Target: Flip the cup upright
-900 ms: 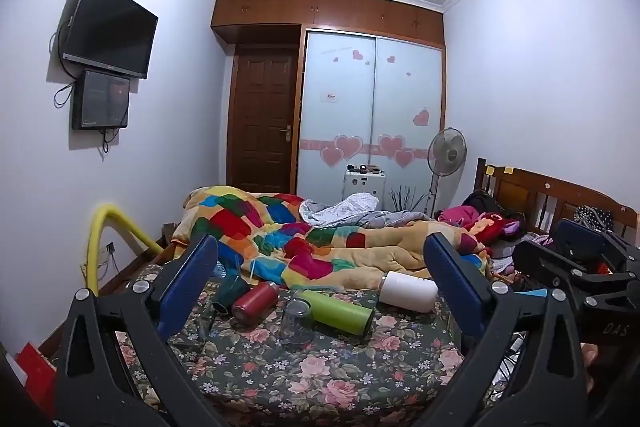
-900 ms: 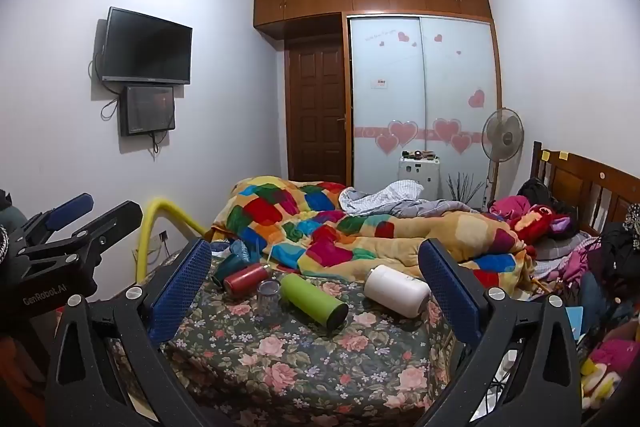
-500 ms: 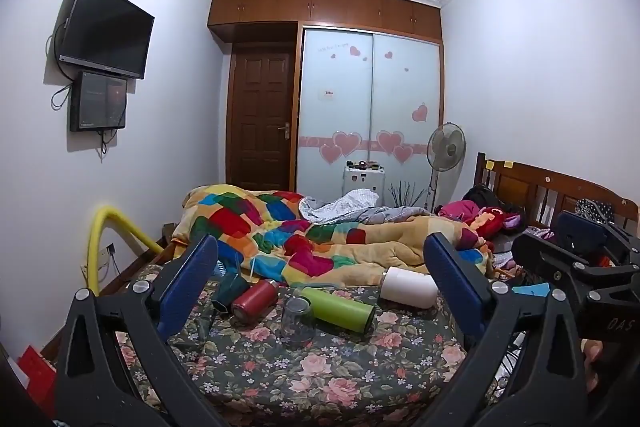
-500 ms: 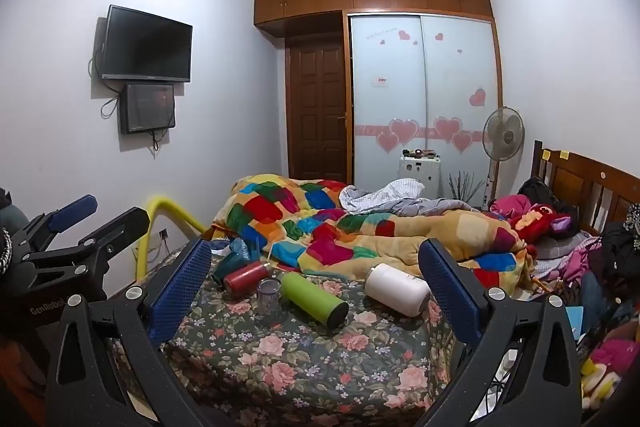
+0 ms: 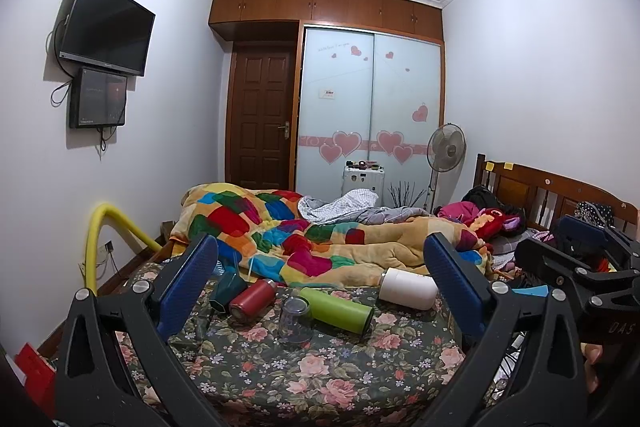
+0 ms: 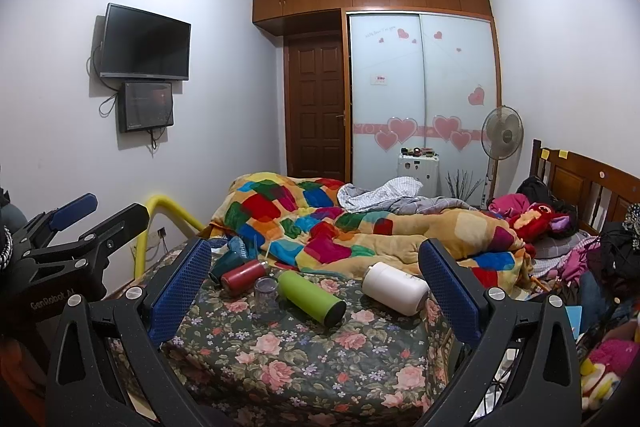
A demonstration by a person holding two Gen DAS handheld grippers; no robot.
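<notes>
Several cups lie on the floral bedspread (image 5: 304,379): a dark teal cup (image 5: 226,291), a red bottle (image 5: 253,299), a green bottle (image 5: 337,308) and a white bottle (image 5: 407,287), all on their sides. A clear glass cup (image 5: 295,319) stands among them; I cannot tell which end is up. In the right wrist view the same row shows: teal (image 6: 224,263), red (image 6: 242,275), glass (image 6: 267,292), green (image 6: 311,291), white (image 6: 395,287). My left gripper (image 5: 320,287) and right gripper (image 6: 316,283) are both open, empty and short of the cups.
A colourful patchwork quilt (image 5: 304,239) is heaped behind the cups. A yellow padded rail (image 5: 105,235) stands at the left. Clothes and toys (image 6: 560,235) pile up at the right by the wooden headboard (image 6: 588,179). A fan (image 5: 445,149) stands by the wardrobe.
Both views have shifted only slightly; the cups lie as before and both grippers stay open.
</notes>
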